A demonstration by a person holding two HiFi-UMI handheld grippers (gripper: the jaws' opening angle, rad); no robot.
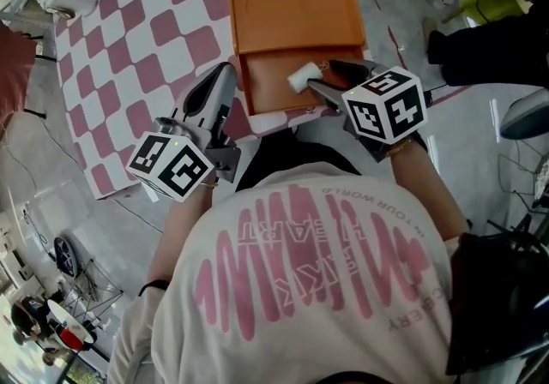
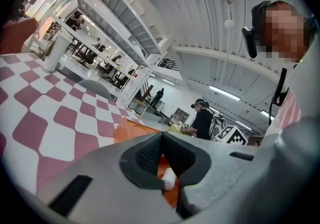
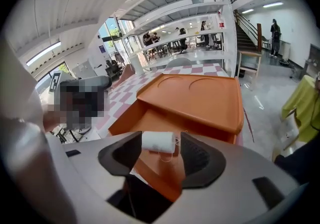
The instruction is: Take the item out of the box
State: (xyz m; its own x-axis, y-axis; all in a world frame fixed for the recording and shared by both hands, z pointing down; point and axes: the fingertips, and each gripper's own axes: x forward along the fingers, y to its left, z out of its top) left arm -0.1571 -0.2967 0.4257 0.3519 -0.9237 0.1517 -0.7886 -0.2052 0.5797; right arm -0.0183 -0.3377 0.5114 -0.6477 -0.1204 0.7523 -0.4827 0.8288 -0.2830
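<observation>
Lying on its side on the floor of the open orange box (image 3: 150, 118): small white spool of thread (image 3: 158, 142), a short stubby cylinder, tightly wound, with one loose strand (image 3: 167, 157) curling off its right end. Sits near the front of the tray, below the raised lid (image 3: 200, 98). Points its long axis crosswise in the right gripper view, running from one finger toward the other, both flat ends facing sideways. Falls between the fingers (image 3: 197, 160) of the right gripper (image 3: 161, 143), spread apart, with a clear gap on the strand side and no pad pressing. Shows the left gripper (image 2: 161, 135) just left of the box, over the pink-and-white checked cloth (image 1: 129, 57) on the bench, fingers (image 2: 145, 155) closed together at the tips, clamping nothing.
</observation>
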